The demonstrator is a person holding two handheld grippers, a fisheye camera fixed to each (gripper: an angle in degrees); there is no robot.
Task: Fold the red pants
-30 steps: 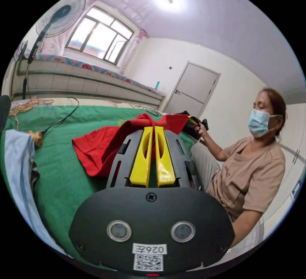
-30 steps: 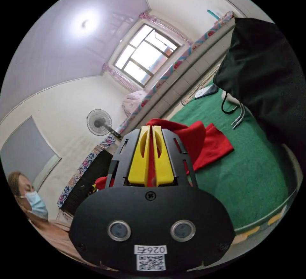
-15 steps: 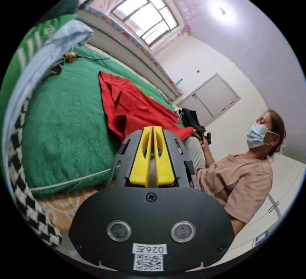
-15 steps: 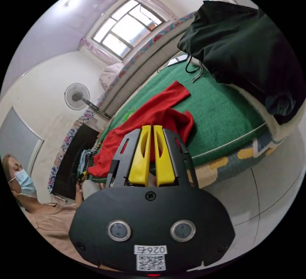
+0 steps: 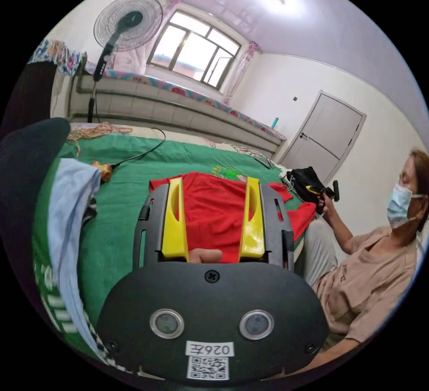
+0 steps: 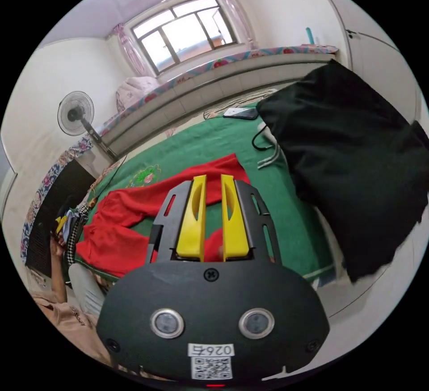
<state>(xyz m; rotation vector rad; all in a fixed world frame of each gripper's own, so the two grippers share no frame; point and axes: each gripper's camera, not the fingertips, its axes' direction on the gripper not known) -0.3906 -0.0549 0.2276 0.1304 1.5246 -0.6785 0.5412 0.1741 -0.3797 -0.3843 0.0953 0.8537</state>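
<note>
Left gripper [image 5: 213, 216], yellow jaws spread wide, grips nothing; right gripper [image 6: 213, 216], jaws slightly parted, also looks empty. One pair of red fabric pants [image 6: 147, 203] lies spread on the green bed cover [image 6: 286, 212]. Risk: creases folded in, or a jaw snagging one layer.

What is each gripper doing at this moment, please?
Left gripper: open, jaws wide apart, holding nothing, red pants beyond.
Right gripper: open with a narrow gap, nothing visibly gripped.
</note>
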